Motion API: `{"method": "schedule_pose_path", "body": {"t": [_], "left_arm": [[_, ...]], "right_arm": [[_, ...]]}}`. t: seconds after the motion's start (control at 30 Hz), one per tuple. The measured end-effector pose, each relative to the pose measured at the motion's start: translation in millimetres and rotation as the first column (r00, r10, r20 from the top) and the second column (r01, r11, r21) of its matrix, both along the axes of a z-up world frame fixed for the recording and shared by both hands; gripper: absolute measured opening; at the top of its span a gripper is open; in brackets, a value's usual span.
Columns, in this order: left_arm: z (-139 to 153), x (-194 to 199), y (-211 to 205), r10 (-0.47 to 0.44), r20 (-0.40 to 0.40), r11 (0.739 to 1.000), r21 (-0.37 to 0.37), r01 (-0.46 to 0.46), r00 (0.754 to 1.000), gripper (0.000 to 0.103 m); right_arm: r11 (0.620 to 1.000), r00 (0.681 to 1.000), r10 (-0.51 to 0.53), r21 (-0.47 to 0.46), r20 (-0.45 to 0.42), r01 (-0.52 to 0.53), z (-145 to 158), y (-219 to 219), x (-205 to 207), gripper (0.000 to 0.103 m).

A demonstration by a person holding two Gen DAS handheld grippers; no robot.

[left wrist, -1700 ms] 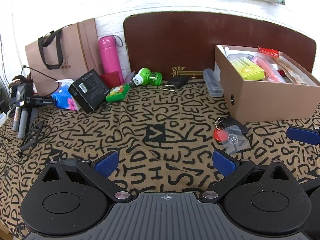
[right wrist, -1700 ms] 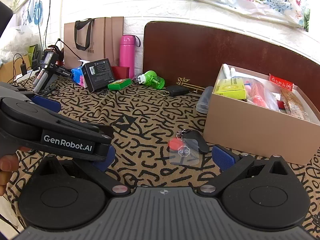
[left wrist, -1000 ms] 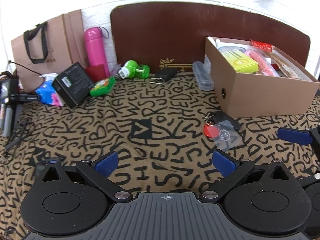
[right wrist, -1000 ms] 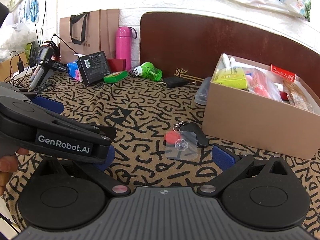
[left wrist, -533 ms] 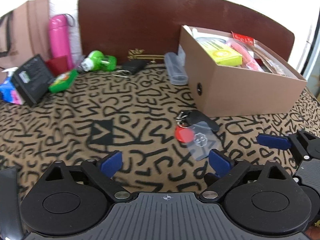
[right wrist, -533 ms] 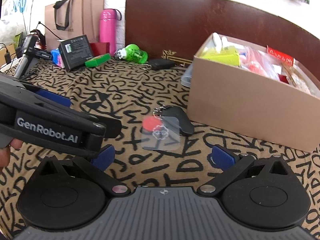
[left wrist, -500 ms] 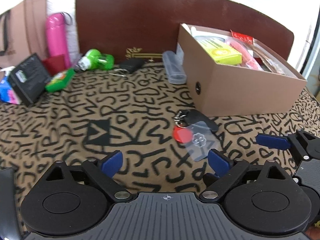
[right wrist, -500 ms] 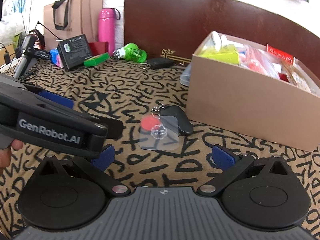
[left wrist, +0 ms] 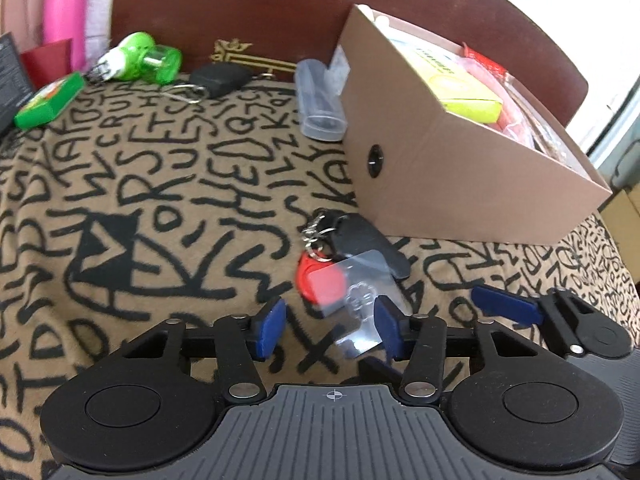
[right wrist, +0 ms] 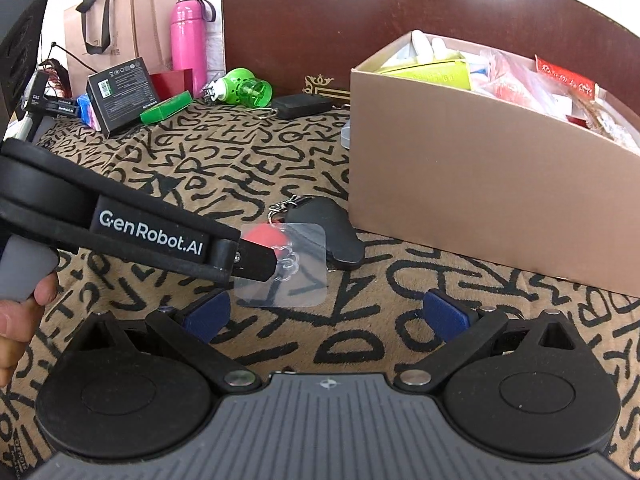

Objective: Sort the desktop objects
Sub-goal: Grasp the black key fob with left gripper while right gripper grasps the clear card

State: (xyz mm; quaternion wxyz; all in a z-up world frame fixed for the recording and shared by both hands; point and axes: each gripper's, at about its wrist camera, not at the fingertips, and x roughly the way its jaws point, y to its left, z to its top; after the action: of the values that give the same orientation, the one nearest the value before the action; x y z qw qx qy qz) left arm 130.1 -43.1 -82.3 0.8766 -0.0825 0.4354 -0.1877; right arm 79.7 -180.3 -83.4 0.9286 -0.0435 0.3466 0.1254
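A key bunch lies on the letter-patterned cloth just left of the cardboard box (left wrist: 460, 184): a red round tag (left wrist: 320, 284), a clear plastic tag (left wrist: 360, 308) and a black fob (left wrist: 360, 240). My left gripper (left wrist: 329, 328) is low over it with its jaws closing. The two tags sit between the blue pads, and the left pad stands apart from them. In the right wrist view the left gripper (right wrist: 266, 266) reaches in from the left over the red tag (right wrist: 260, 238) and the clear tag (right wrist: 296, 280). My right gripper (right wrist: 324, 316) is open just short of the bunch, holding nothing.
The cardboard box (right wrist: 480, 208) is full of packets. Along the dark wooden board at the back lie a green plug-in device (left wrist: 140, 60), a black fob (left wrist: 220, 76), a clear case (left wrist: 320, 104) and a green packet (left wrist: 48, 100). A pink bottle (right wrist: 188, 40), black carton (right wrist: 120, 92) and paper bag (right wrist: 120, 20) stand far left.
Both grippers have moved forward and down toward the key bunch. The left gripper's jaws have narrowed from wide open to either side of the tags. The right gripper's jaws stay wide.
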Motion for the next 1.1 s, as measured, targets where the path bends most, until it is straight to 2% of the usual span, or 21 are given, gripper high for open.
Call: {"method": "schedule_pose_path", "body": {"t": [0.17,0.2,0.23,0.33,0.43,0.57,0.67,0.73,0.77,0.8,0.87,0.9,0.93,1.0,1.03,1.07,1.1], "left_arm": [[-2.2,8.4,-7.9,-0.013,0.001,1.0,0.004,0.013,1.0,0.063],[-2.5,9.5,-8.7,-0.014,0.006,1.0,0.009,0.014,1.0,0.053],[-2.6,10.2,-9.5,-0.017,0.011,1.0,0.017,0.016,1.0,0.032],[-4.7,12.4,-7.7,-0.027,0.017,1.0,0.012,0.027,0.999,0.008],[-3.6,13.6,-3.4,-0.017,0.025,1.0,0.014,0.017,1.0,0.0],[2.0,13.9,14.0,0.049,0.065,0.997,0.052,-0.052,0.997,0.0],[-0.7,19.7,34.7,0.108,0.045,0.993,0.044,-0.11,0.993,0.0],[-2.4,22.2,44.6,0.116,0.022,0.993,0.021,-0.116,0.993,0.0],[-2.2,22.7,46.5,0.098,0.012,0.995,0.003,-0.098,0.995,0.005],[-1.4,22.6,46.5,0.081,0.006,0.997,-0.017,-0.081,0.997,0.024],[1.1,19.9,43.3,0.047,0.012,0.998,-0.041,-0.046,0.999,0.028],[1.7,18.6,40.2,0.027,0.016,0.998,-0.048,-0.027,0.999,0.037],[1.8,18.2,36.3,0.009,0.021,0.998,-0.059,-0.008,1.0,0.053],[2.0,18.5,30.1,0.0,0.032,0.998,-0.058,0.002,0.999,0.065],[2.2,18.7,27.3,-0.006,0.038,0.998,-0.054,0.008,0.999,0.066],[2.0,19.1,25.7,-0.015,0.037,0.998,-0.055,0.017,0.999,0.066],[1.3,19.5,25.3,-0.022,0.034,0.998,-0.063,0.024,0.999,0.068]], "right_arm": [[1.0,1.0,0.027,0.01,-0.007,-0.027,-2.8,2.1,12.0,0.099],[0.999,0.999,0.031,0.009,-0.007,-0.031,-3.2,3.1,13.6,0.099],[0.999,0.999,0.035,0.01,-0.008,-0.035,-3.7,4.0,15.5,0.099],[0.999,0.999,0.03,0.012,-0.016,-0.03,-5.4,6.9,20.3,0.099],[0.999,0.999,0.046,0.014,-0.022,-0.046,-7.2,10.9,24.0,0.099],[0.998,0.998,0.06,0.017,-0.025,-0.059,-9.1,13.5,28.2,0.099],[0.998,0.998,0.062,0.02,-0.025,-0.061,-10.9,14.1,32.9,0.099],[0.998,0.998,0.063,0.023,-0.02,-0.063,-11.4,15.3,36.3,0.099],[0.998,0.998,0.065,0.022,-0.019,-0.065,-11.6,16.5,39.0,0.099],[0.997,0.997,0.069,0.022,-0.017,-0.068,-11.9,17.9,42.0,0.099],[0.997,0.997,0.074,0.023,-0.009,-0.074,-12.3,20.3,47.6,0.099],[0.997,0.997,0.076,0.022,-0.005,-0.076,-13.0,22.0,51.0,0.098],[0.997,0.997,0.079,0.023,-0.004,-0.079,-13.8,23.1,53.6,0.098],[0.996,0.997,0.079,0.035,0.003,-0.079,-13.3,23.7,55.3,0.093],[0.996,0.997,0.079,0.037,0.012,-0.08,-11.9,23.8,53.8,0.083],[0.996,0.996,0.082,0.04,0.018,-0.083,-10.4,22.9,52.6,0.067],[0.994,0.996,0.092,0.056,0.017,-0.093,-8.9,20.8,50.9,0.061]]}}
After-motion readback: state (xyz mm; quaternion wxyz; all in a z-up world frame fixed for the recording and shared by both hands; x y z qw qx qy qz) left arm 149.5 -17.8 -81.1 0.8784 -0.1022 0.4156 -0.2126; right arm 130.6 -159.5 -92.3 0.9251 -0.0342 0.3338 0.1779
